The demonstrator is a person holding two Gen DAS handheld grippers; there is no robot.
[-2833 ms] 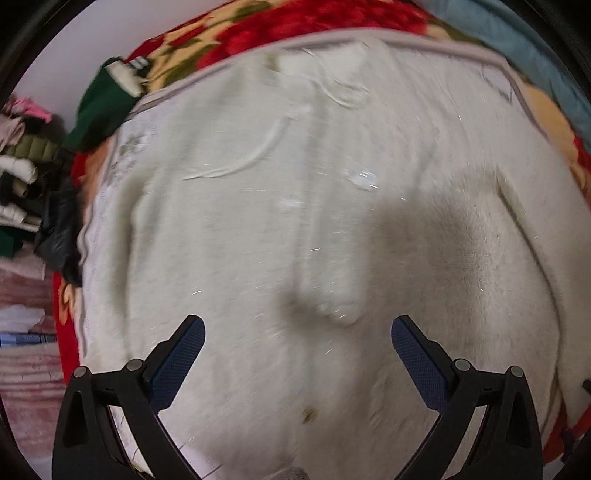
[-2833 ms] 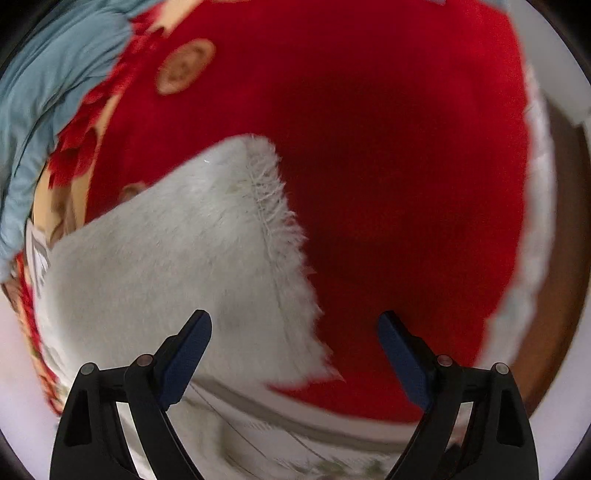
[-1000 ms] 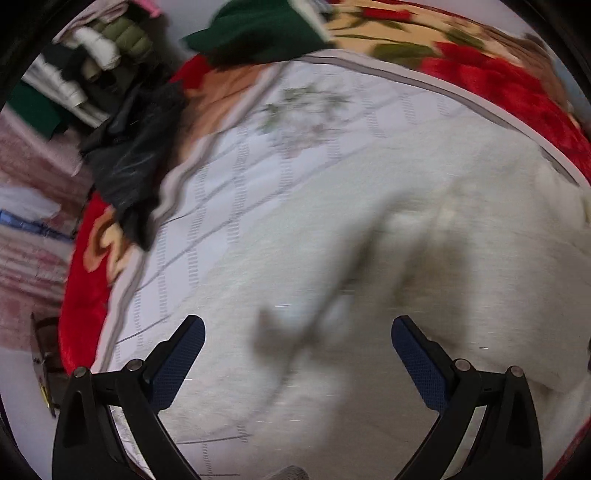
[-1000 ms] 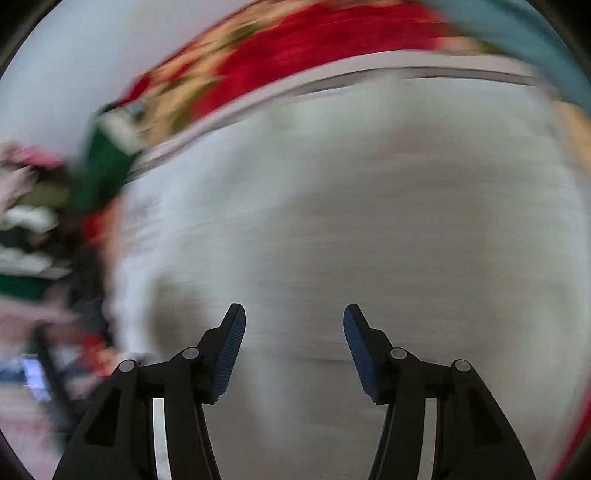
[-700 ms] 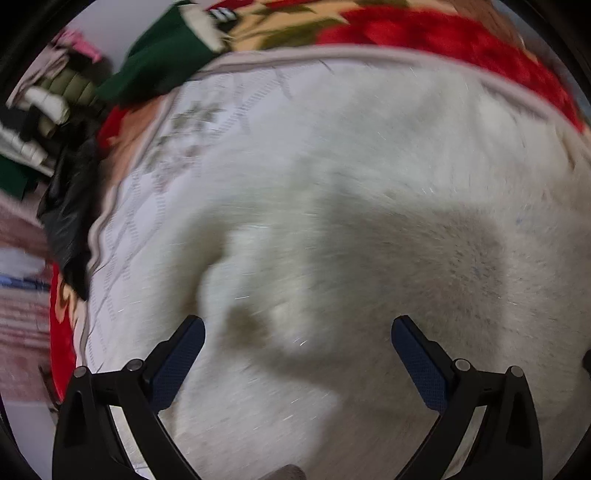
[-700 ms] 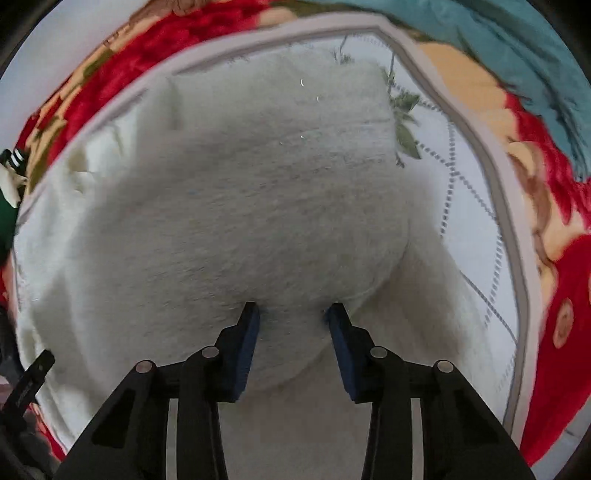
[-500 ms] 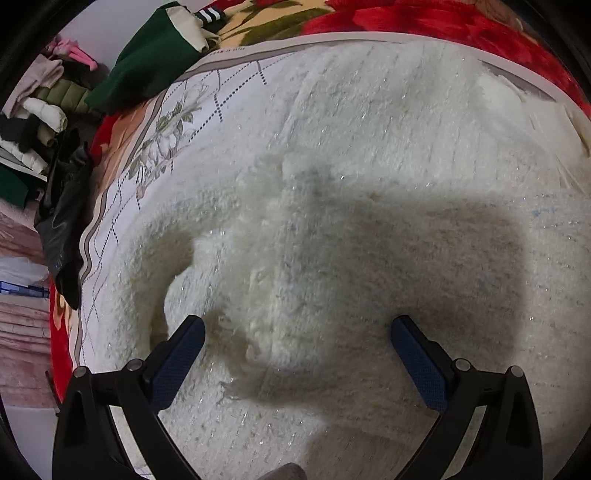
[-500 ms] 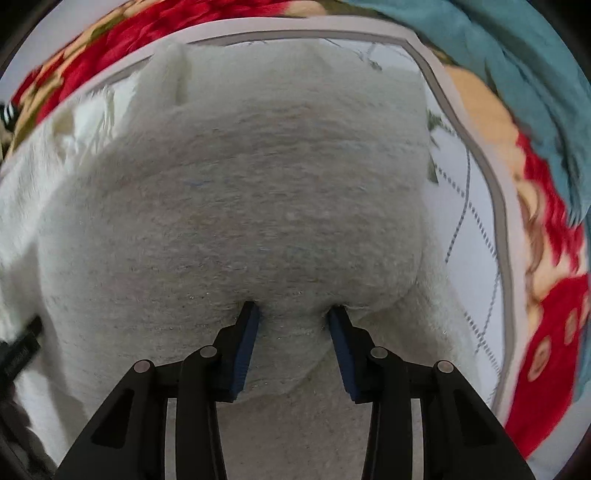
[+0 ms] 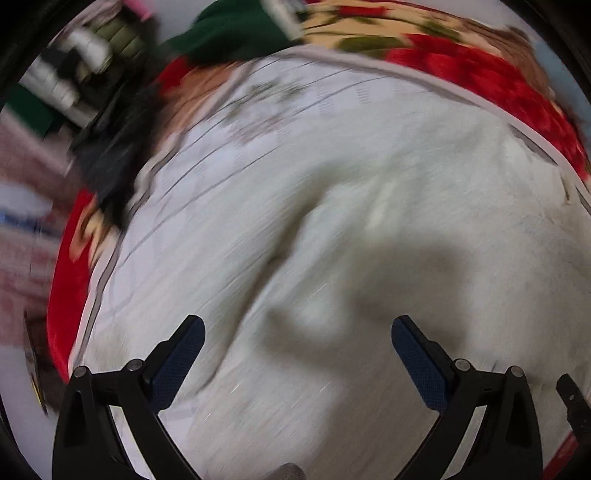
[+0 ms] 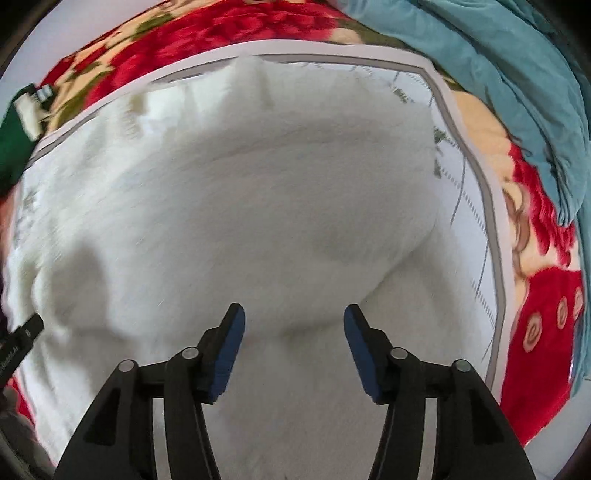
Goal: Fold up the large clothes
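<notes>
A large fluffy white garment (image 10: 258, 206) lies folded over itself on a white patterned sheet (image 10: 469, 206). In the left wrist view the garment (image 9: 406, 229) fills the right and middle, blurred by motion. My left gripper (image 9: 297, 332) is wide open and empty above it. My right gripper (image 10: 293, 321) is open and empty, its blue pads (image 10: 232, 332) just above the folded edge of the garment.
A red floral blanket (image 10: 221, 26) lies under the sheet. A teal cloth (image 10: 517, 74) is bunched at the right. A dark green garment (image 9: 229, 33) lies at the far edge. Stacked clothes (image 9: 70, 81) and a black item (image 9: 110, 155) sit at the left.
My right gripper has opened and let go of the garment's folded edge. My left gripper has swung left, bringing the sheet and clothes pile into view, and stays open.
</notes>
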